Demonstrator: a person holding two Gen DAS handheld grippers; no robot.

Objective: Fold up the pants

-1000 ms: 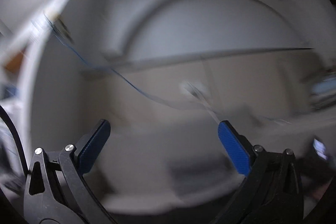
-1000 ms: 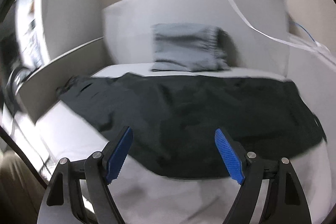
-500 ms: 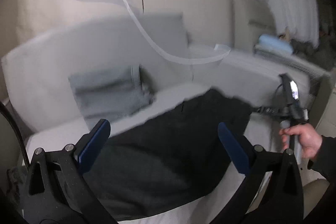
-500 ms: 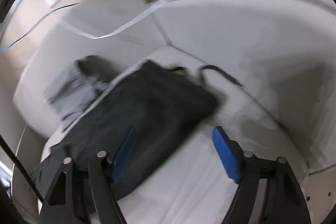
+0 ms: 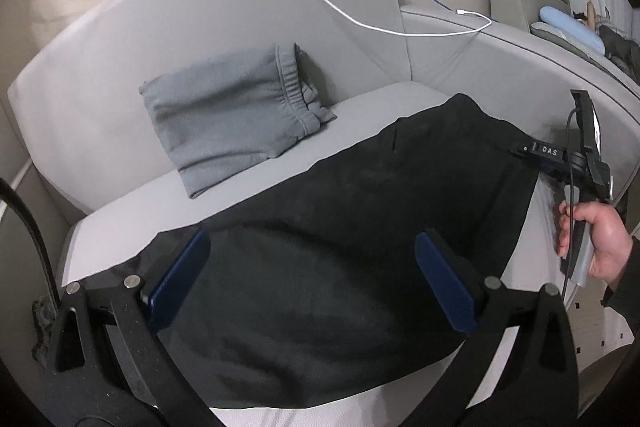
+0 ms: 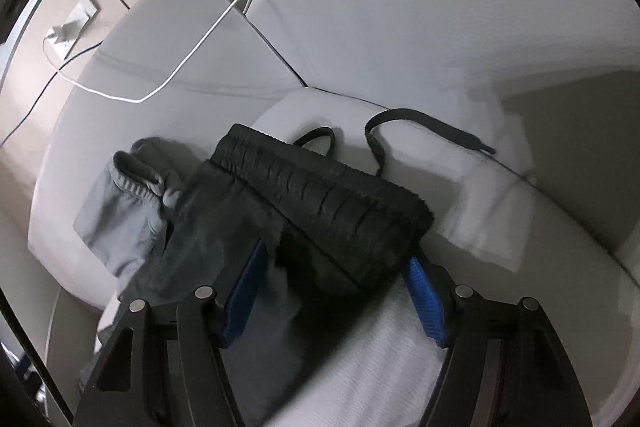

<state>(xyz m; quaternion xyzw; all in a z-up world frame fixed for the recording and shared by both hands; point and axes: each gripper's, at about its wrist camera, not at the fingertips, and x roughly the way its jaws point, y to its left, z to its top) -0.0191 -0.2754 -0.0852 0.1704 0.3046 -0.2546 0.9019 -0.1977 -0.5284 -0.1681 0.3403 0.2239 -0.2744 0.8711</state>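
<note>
Closing around the ribbed waistband of the black fleece pants [image 6: 320, 203], the right gripper [image 6: 340, 291] blurs; the left gripper [image 5: 316, 283] hovers spread above them, empty.

The white letters "DAS" stand on a small black label [image 5: 549, 149] on the right tongs.

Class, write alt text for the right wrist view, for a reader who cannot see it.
The right gripper is closing around the elastic waistband of black pants on a pale sofa seat; its blue pads are not yet pressing the cloth. A black drawstring trails off behind, and folded grey sweatpants sit to the left.
</note>
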